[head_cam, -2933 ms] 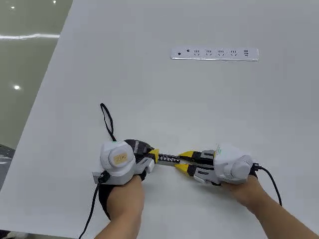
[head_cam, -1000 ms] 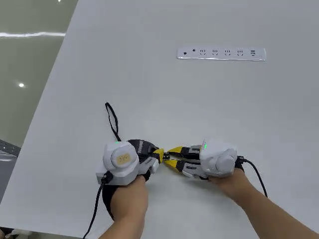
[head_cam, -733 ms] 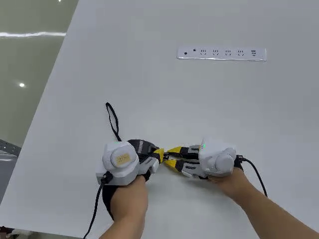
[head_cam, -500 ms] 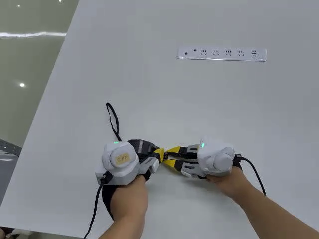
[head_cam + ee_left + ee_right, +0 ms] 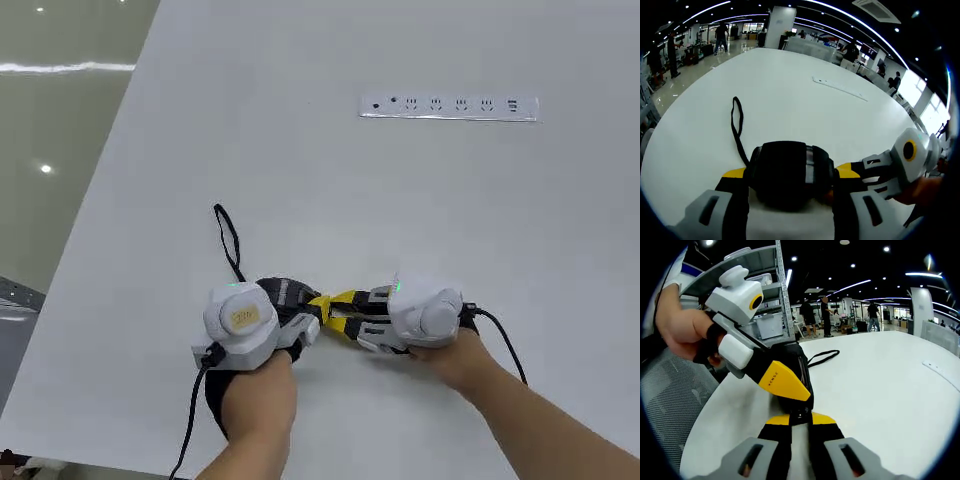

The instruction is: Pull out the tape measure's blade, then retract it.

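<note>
A black tape measure (image 5: 790, 170) sits on the white table (image 5: 330, 180), and my left gripper (image 5: 790, 173) is shut on its body from both sides. In the head view the case (image 5: 283, 296) lies just past my left gripper (image 5: 303, 312). Its black wrist strap (image 5: 227, 240) trails away across the table. My right gripper (image 5: 800, 418) is shut on the blade's end tip, right up against the case (image 5: 796, 371). In the head view my right gripper (image 5: 336, 314) meets the left one nose to nose, and almost no blade shows between them.
A white power strip (image 5: 449, 106) lies flat at the far side of the table. The table's left edge (image 5: 90, 210) drops to a glossy floor. Cables trail from both grippers toward me. Shelving and several people stand far off in the room.
My right gripper has moved left toward the case. The exposed blade, a short stretch 2.9 s ago, has shortened to almost nothing. The left gripper has stayed put.
</note>
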The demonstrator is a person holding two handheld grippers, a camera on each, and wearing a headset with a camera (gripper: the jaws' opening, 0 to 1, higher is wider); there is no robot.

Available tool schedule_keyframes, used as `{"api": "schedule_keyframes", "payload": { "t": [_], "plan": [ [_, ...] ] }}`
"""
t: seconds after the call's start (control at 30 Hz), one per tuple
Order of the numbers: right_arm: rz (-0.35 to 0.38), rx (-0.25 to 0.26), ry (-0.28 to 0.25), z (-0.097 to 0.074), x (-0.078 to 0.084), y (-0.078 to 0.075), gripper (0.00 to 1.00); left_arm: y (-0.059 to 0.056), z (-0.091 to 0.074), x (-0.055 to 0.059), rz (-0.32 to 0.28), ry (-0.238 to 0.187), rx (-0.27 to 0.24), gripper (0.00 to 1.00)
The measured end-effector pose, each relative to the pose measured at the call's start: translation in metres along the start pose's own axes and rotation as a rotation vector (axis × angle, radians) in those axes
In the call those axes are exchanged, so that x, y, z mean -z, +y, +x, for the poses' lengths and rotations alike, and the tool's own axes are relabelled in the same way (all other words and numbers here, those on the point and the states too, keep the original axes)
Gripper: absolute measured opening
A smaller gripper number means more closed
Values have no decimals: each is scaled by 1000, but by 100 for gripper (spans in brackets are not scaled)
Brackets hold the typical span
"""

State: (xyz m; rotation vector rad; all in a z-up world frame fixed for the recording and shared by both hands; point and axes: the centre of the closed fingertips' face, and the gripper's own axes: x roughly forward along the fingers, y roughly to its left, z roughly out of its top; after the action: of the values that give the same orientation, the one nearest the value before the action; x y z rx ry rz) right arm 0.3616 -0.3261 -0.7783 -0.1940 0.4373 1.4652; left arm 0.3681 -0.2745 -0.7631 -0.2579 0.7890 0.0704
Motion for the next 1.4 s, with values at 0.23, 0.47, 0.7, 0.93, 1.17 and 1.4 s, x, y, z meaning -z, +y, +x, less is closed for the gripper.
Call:
{"api": "schedule_keyframes", "payload": {
  "t": [0.23,0.47,0.7,0.93,1.17,1.4],
  "plan": [
    [-3,4,-6,0,0,1,12,1,0,0,2,2,0,66],
    [9,10,-4,1,0,-1,13,0,0,0,7,-2,3,66],
    [4,25,12,1,0,0,14,1,-1,0,12,-4,10,66],
    [-7,31,22,0,0,0,15,0,0,-1,22,-5,25,67],
    [-17,32,26,0,0,1,20,0,1,0,43,2,37,67],
    [-11,37,17,1,-3,3,24,-2,-1,-1,74,-2,51,68]
  ]
}}
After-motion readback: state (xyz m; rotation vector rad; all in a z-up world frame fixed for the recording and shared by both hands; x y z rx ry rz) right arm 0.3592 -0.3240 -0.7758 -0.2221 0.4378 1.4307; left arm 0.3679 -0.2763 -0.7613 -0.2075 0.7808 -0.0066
